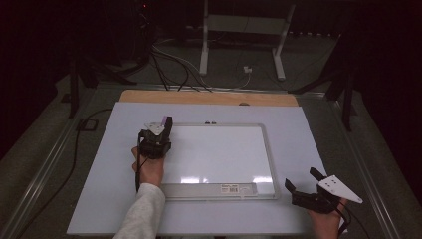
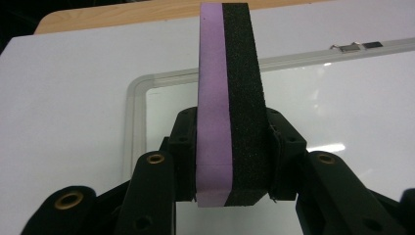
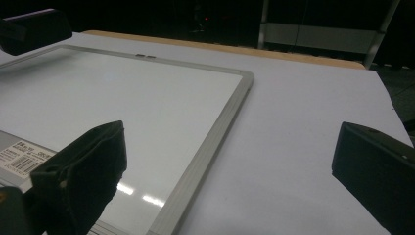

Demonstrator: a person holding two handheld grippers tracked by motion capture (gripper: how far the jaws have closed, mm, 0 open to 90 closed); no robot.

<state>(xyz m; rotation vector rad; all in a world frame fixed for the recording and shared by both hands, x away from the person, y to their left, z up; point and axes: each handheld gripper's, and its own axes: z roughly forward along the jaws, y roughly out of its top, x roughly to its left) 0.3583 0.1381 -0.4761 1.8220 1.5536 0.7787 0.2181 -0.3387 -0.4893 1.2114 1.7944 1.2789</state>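
An eraser block (image 2: 229, 112), purple on one side and black on the other, is clamped between the jaws of the left gripper (image 1: 160, 130) and is held over the far left corner of the whiteboard (image 1: 219, 154), which lies flat in the middle of the white sheet (image 1: 99, 199) covering the table. The right gripper (image 1: 304, 184) is held off the board, near the sheet's near right corner, with its jaws spread wide and nothing between them.

The board's writing surface appears clean, so little seems left to be wiped. The eraser is gripped only at its lower end; if it is pressed down at a slant, it could be levered out of the jaws or twisted between them. The board is not steadied by the right gripper, so a firm stroke could slide it across the sheet.

Whether the eraser's far end touches the board cannot be told. The label on the board's near frame is too small to be read, and the surroundings beyond the table are lost in darkness.
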